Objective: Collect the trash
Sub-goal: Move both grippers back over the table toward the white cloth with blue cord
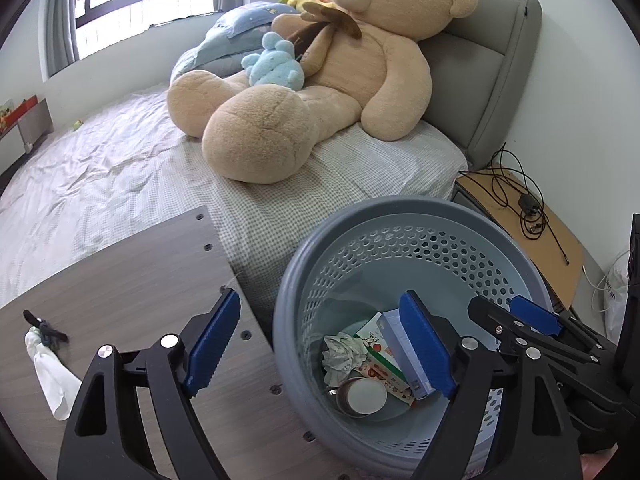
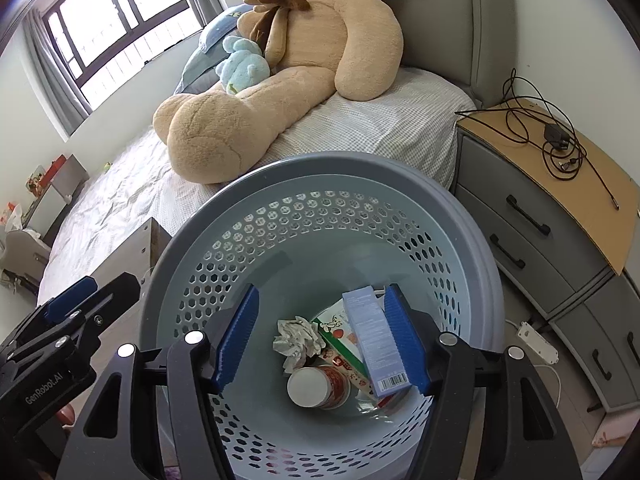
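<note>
A round grey-blue perforated basket (image 1: 288, 280) (image 2: 320, 164) stands beside the bed. At its bottom lie a crumpled paper (image 2: 298, 338), a pale blue box (image 2: 374, 344), a green and red carton (image 2: 340, 336) and a paper cup (image 2: 316, 386) on its side. My right gripper (image 2: 322, 290) hangs open over the basket's mouth, nothing between its blue pads. My left gripper (image 1: 320, 296) is open too, straddling the basket's left rim and the wooden table's edge. On that table (image 1: 140, 272) lies a white limp piece (image 1: 48, 376) with a black band (image 1: 46, 330).
A bed with a checked sheet (image 1: 280, 208) carries a big tan teddy bear (image 1: 320, 80) and a small blue plush (image 1: 274, 62). To the right stands a grey drawer unit (image 2: 532, 216) with black cables (image 2: 556, 140) on top. A white power strip (image 2: 536, 342) lies on the floor.
</note>
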Demonstrator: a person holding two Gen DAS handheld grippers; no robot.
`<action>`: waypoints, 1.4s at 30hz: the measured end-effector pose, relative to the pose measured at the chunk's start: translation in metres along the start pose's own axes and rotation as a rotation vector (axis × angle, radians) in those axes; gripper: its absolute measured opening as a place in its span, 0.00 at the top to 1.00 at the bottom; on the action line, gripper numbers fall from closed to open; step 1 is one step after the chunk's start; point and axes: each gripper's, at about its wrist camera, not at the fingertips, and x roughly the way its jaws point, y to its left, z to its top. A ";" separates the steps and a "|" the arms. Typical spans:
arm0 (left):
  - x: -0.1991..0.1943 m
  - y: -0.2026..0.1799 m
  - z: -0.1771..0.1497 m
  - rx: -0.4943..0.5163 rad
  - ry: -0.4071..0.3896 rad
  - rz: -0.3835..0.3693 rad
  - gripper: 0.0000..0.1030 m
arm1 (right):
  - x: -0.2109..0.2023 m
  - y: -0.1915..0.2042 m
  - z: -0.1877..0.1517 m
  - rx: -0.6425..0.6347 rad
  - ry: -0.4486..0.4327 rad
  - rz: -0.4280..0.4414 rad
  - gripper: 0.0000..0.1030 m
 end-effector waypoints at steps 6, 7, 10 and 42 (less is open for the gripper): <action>-0.013 0.025 -0.006 -0.049 -0.014 0.022 0.21 | -0.003 0.009 -0.002 -0.014 -0.009 -0.003 0.38; -0.014 0.030 -0.006 -0.060 -0.015 0.028 0.21 | -0.004 0.011 -0.002 -0.014 -0.009 -0.002 0.38; -0.019 0.046 -0.009 -0.089 -0.021 0.052 0.21 | -0.007 0.016 -0.003 -0.023 -0.015 0.005 0.38; -0.143 0.223 -0.065 -0.429 -0.088 0.377 0.21 | -0.012 0.206 0.006 -0.354 -0.006 0.268 0.36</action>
